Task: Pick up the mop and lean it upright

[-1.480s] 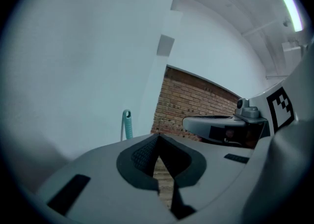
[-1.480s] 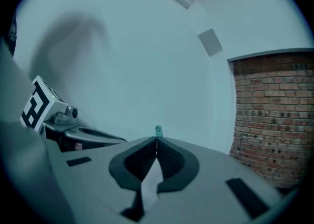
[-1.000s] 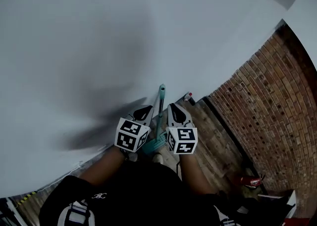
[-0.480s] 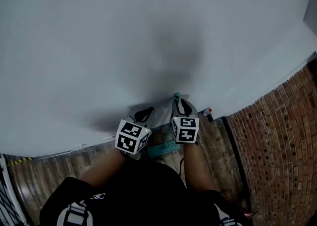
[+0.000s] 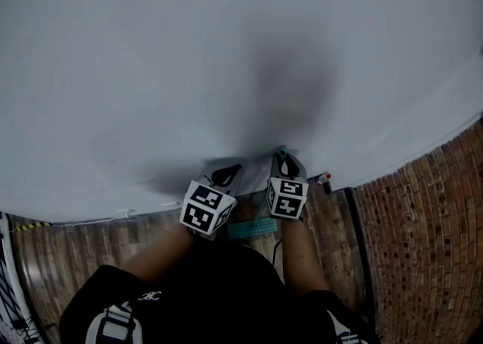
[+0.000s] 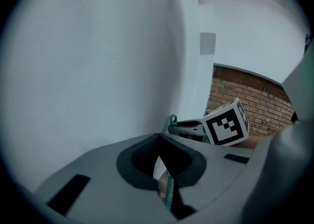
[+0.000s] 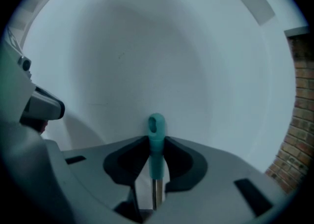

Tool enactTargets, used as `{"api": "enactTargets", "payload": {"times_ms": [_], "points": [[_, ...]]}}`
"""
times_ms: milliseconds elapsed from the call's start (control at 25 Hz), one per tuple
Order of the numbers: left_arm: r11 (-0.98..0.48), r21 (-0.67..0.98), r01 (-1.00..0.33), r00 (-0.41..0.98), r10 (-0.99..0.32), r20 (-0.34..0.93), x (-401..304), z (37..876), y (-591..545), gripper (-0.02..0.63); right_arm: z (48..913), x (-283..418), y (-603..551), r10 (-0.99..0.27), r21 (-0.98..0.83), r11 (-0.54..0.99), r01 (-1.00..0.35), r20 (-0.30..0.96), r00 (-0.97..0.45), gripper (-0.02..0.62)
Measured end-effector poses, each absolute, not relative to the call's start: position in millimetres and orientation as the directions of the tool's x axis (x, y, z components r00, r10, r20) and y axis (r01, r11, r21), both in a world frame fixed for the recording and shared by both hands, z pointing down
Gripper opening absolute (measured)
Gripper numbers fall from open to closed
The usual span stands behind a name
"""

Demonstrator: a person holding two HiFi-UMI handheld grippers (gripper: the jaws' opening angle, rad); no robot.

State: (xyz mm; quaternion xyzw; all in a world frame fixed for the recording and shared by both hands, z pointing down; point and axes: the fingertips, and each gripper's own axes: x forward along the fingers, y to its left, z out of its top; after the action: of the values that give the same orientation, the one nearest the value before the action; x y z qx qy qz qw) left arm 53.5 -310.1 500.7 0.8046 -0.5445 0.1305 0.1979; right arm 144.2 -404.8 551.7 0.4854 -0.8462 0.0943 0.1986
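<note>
The mop stands almost upright against the white wall (image 5: 226,48). Its teal handle tip (image 5: 281,151) is by the wall and its teal head (image 5: 250,228) is on the wooden floor at my feet. In the right gripper view the teal grip (image 7: 156,139) and metal shaft stand between the jaws of my right gripper (image 7: 156,171), which are parted, with wall showing beside the shaft. My right gripper (image 5: 286,163) sits at the handle's top. My left gripper (image 5: 229,175) is just left of the mop and apart from it, its jaws (image 6: 164,179) nearly together.
A brick wall (image 5: 423,244) rises at the right. A small red-capped object (image 5: 324,179) lies where the floor meets the white wall. Yellow-black tape (image 5: 23,226) and a thin white cable (image 5: 90,220) run along the floor at the left.
The handle tip, which stood well past both grippers, is now at the right gripper's jaws and closer to the wall. My head has turned left, so less brick shows.
</note>
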Motion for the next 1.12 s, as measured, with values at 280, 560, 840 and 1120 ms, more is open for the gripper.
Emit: {"api": "enactTargets", "payload": {"times_ms": [280, 560, 840, 1120], "points": [[-0.385, 0.192, -0.903, 0.43, -0.797, 0.424, 67, 504, -315, -0.003, 548, 156, -393, -0.799, 0.031, 0.49, -0.871, 0.415, -0.435, 0.106], [-0.462, 0.213, -0.861, 0.507, -0.75, 0.424, 88, 509, -312, -0.003, 537, 186, -358, -0.849, 0.032, 0.427, -0.903, 0.359, -0.389, 0.106], [-0.587, 0.227, -0.777, 0.623, -0.669, 0.405, 134, 504, -311, -0.003, 528, 223, -319, -0.883, 0.024, 0.345, -0.938, 0.348, -0.316, 0.106], [-0.702, 0.233, -0.673, 0.724, -0.562, 0.399, 189, 503, -297, -0.003, 522, 275, -279, -0.92, -0.001, 0.208, -0.978, 0.338, -0.196, 0.106]]}}
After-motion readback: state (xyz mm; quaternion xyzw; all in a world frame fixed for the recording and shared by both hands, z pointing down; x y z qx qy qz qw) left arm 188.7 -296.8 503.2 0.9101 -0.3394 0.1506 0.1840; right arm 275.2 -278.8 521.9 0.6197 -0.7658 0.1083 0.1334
